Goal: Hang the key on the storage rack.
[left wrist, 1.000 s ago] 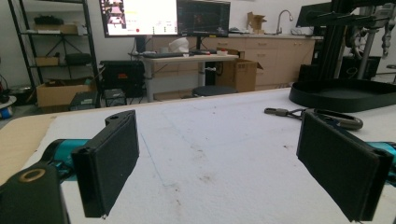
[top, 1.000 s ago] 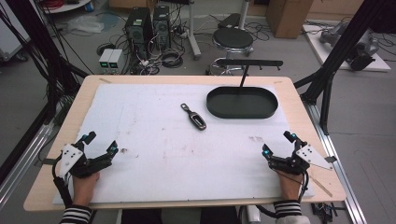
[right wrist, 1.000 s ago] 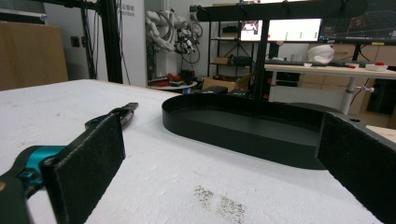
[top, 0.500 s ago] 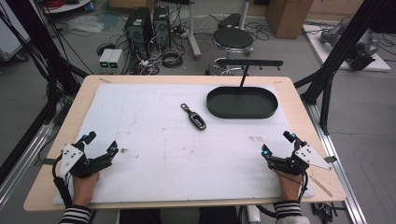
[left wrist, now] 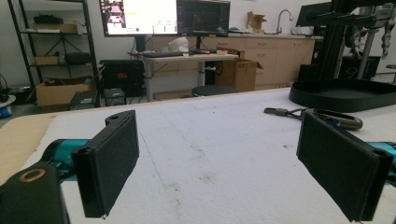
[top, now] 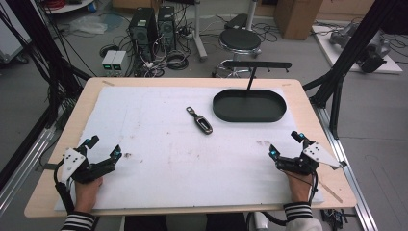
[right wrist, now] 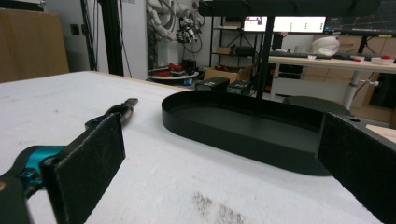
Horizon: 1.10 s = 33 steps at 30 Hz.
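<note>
A dark car key fob lies on the white mat near the table's middle, also seen at a distance as the key fob and the key fob. To its right sits a black oval tray, empty, with its rim showing as the tray and the tray. My left gripper rests open at the near left of the table, nothing between its pads. At the near right my right gripper is open too, its jaws wide apart and empty.
A black T-shaped stand rises behind the tray. The white mat covers most of the wooden table. A stool, computer towers and cables stand on the floor beyond the far edge.
</note>
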Motion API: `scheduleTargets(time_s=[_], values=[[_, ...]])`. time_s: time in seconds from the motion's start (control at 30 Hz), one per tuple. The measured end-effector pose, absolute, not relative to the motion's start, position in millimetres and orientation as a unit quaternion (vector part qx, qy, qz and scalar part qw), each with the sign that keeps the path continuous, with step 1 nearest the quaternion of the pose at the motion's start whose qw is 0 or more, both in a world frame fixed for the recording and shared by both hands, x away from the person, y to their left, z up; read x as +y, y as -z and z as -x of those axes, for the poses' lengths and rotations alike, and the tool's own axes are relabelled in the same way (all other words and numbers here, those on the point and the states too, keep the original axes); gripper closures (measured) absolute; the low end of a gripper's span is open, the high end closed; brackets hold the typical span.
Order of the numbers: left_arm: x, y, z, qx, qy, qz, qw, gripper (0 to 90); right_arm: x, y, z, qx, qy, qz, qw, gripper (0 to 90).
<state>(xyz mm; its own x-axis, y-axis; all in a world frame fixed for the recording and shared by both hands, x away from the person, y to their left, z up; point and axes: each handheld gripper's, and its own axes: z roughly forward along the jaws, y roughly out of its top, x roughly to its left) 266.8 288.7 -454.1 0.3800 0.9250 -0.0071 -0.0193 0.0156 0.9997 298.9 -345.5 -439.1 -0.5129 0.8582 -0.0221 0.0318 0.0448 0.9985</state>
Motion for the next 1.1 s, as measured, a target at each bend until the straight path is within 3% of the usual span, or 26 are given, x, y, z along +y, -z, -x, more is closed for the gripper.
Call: scheduleTargets(time_s=[0.67, 1.1], values=[[288, 454, -267, 0.389, -0.399, -0.580, 0.595, 13.5, -319, 357, -349, 0.695, -0.577, -0.321, 0.285, 0.4], [288, 454, -267, 0.390, -0.397, -0.581, 0.594, 13.5, -277, 332, -381, 0.760, -0.538, -0.278, 0.236, 0.4]])
